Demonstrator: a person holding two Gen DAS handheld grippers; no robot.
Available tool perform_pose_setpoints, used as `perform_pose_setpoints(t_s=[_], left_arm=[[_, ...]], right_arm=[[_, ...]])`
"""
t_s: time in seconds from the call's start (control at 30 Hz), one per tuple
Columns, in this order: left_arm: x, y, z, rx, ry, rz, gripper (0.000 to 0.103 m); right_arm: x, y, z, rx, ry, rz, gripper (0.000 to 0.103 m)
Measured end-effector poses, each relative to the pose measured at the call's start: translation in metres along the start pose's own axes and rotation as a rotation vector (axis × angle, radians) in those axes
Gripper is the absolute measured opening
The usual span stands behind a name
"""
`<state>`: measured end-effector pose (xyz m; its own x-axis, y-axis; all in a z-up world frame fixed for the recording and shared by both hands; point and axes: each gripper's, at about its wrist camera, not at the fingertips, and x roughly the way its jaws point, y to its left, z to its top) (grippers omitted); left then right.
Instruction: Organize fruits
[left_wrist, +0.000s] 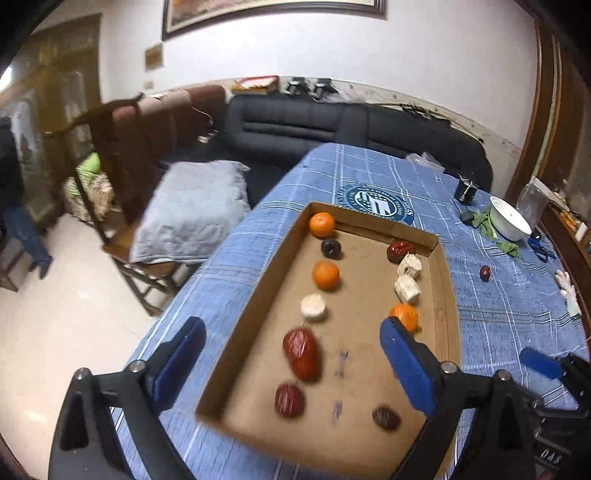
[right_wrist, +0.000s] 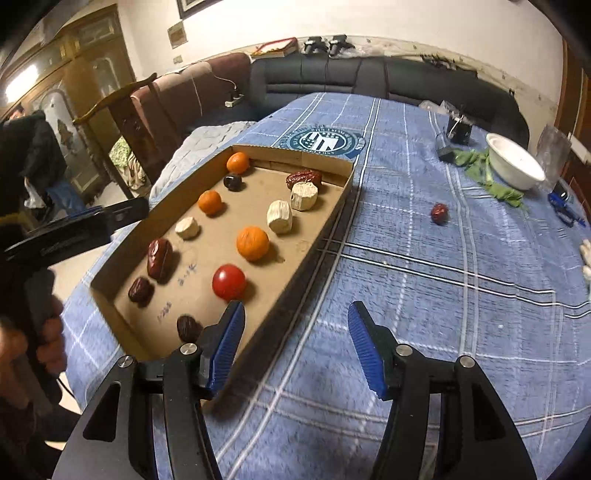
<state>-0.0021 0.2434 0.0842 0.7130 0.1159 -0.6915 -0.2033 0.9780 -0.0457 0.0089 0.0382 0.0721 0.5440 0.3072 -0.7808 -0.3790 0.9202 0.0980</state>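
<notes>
Blue checked cloth (right_wrist: 424, 295) covers our table. At nine o'clock our left claw (left_wrist: 291, 363) gapes wide and empty over the cardboard tray (right_wrist: 317, 229) of sorted fruit. Our right claw (right_wrist: 295, 345), also wide, sits nearer the stray date (right_wrist: 439, 213) lying at one o'clock. Tray scribbles and the cloth's emblem stay unreadable.

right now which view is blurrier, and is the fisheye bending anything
Left wrist view: motion-smeared, worst on the near red dates and the blanket. Right wrist view: sharper; the tomato looks crisp. Both bend the cardboard tray and tablecloth lines.
</notes>
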Motion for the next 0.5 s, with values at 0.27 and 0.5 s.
perform_pose_setpoints(t_s=[0.27, 0.5], left_arm=[[-0.032, 0.003, -0.032, -0.03, -0.021, 0.021, 0.101], [-0.043, 0.0, -0.057, 0.1, -0.031, 0.007, 0.103]], right_arm=[[-0.035, 0.011, -0.023, -0.021, -0.04, -0.025, 0.078], [-0.056, 0.029, -0.048, 0.05, -0.091, -0.153, 0.094]])
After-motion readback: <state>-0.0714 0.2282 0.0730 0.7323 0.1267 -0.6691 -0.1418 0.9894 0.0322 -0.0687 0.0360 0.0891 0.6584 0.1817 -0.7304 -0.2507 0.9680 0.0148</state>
